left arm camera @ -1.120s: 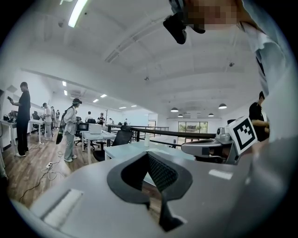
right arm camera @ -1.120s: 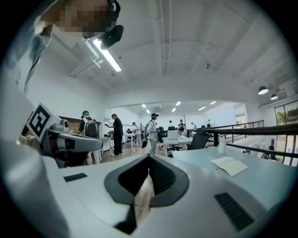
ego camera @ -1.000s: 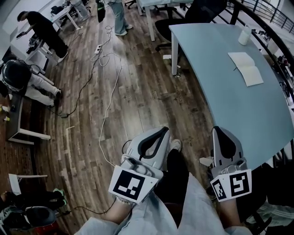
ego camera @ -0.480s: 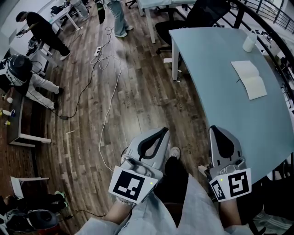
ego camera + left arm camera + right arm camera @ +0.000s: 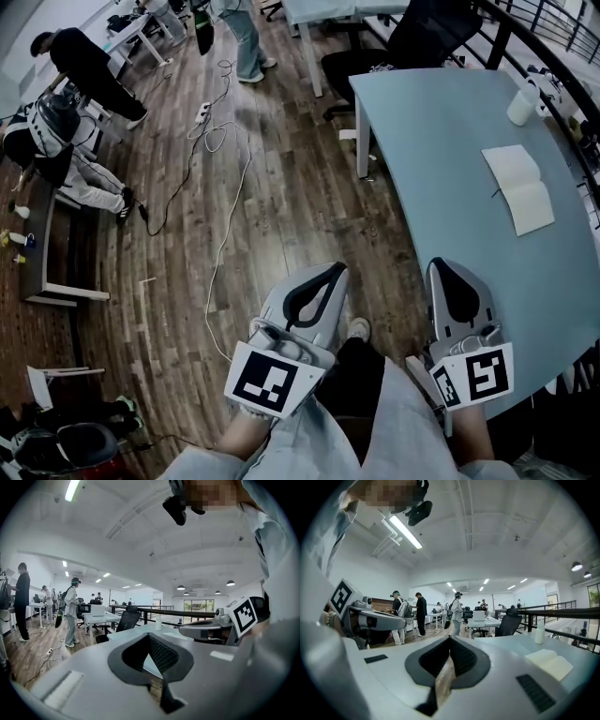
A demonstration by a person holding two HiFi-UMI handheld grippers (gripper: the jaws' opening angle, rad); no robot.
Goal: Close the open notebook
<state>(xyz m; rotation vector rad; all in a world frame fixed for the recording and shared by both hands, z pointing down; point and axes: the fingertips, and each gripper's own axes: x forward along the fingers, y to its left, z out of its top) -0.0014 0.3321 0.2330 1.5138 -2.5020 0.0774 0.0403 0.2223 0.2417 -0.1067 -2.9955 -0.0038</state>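
The left tool (image 5: 334, 270) and right tool (image 5: 448, 269) both have their jaws together and hold nothing. Closing hasn't begun. The notebook (image 5: 518, 189) lies open on the bench (image 5: 441, 141), at one o'clock from the right tool and well apart. Its spread runs from eleven to five.
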